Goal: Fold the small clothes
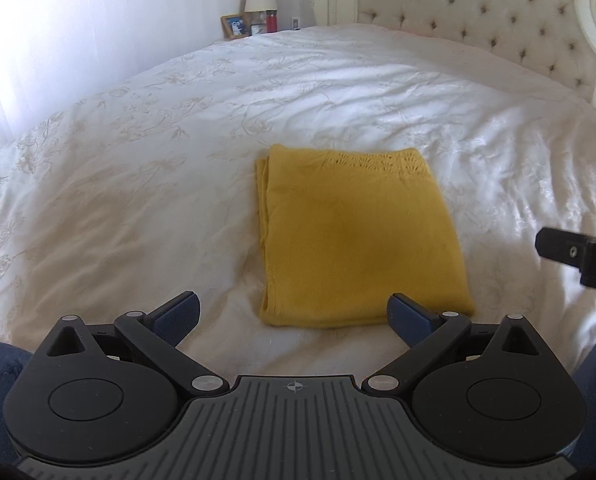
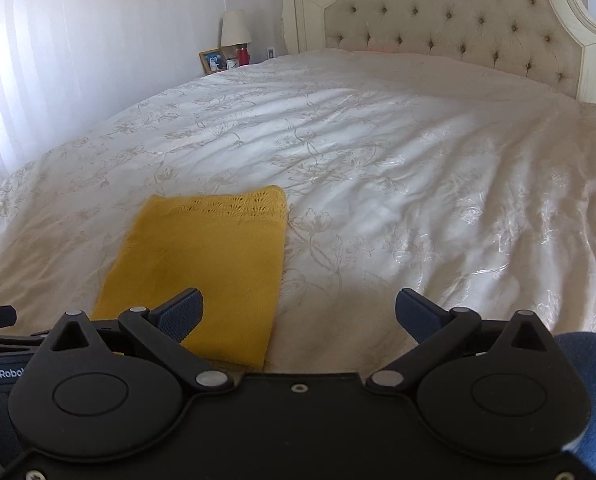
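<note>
The yellow garment (image 1: 357,240) lies folded flat on the bed (image 1: 138,140), just ahead of the left gripper (image 1: 294,314), whose fingers (image 1: 178,316) are spread and empty. The right gripper (image 2: 298,312) is also released, with the garment at its left finger. The folding looks finished; the next move probably calls for one more fold or for putting it aside.

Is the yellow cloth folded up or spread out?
Folded. The yellow cloth lies as a neat rectangle on the bed cover, with stacked layers showing along its left edge.
</note>
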A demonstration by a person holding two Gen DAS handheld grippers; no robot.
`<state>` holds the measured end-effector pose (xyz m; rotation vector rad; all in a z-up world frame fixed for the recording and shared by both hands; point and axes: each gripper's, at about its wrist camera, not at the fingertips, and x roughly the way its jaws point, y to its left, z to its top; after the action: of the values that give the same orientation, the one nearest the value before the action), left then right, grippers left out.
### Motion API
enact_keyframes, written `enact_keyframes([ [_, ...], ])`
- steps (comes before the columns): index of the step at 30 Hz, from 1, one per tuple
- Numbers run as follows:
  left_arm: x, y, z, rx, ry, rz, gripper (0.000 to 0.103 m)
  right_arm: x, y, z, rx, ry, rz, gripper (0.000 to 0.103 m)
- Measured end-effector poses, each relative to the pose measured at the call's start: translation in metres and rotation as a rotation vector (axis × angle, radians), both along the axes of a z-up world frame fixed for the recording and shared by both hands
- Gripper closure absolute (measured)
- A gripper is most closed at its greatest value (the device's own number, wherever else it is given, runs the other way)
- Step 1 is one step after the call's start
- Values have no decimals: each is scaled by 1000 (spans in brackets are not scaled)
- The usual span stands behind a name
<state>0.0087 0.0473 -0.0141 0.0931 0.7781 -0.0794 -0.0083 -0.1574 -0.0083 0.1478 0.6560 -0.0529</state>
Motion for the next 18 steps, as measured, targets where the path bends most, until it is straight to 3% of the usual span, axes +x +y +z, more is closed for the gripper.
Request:
enact_keyframes([
  [18, -3, -1, -13, -24, 91, -8, 2, -1, 8, -12, 59, 86, 60, 1],
])
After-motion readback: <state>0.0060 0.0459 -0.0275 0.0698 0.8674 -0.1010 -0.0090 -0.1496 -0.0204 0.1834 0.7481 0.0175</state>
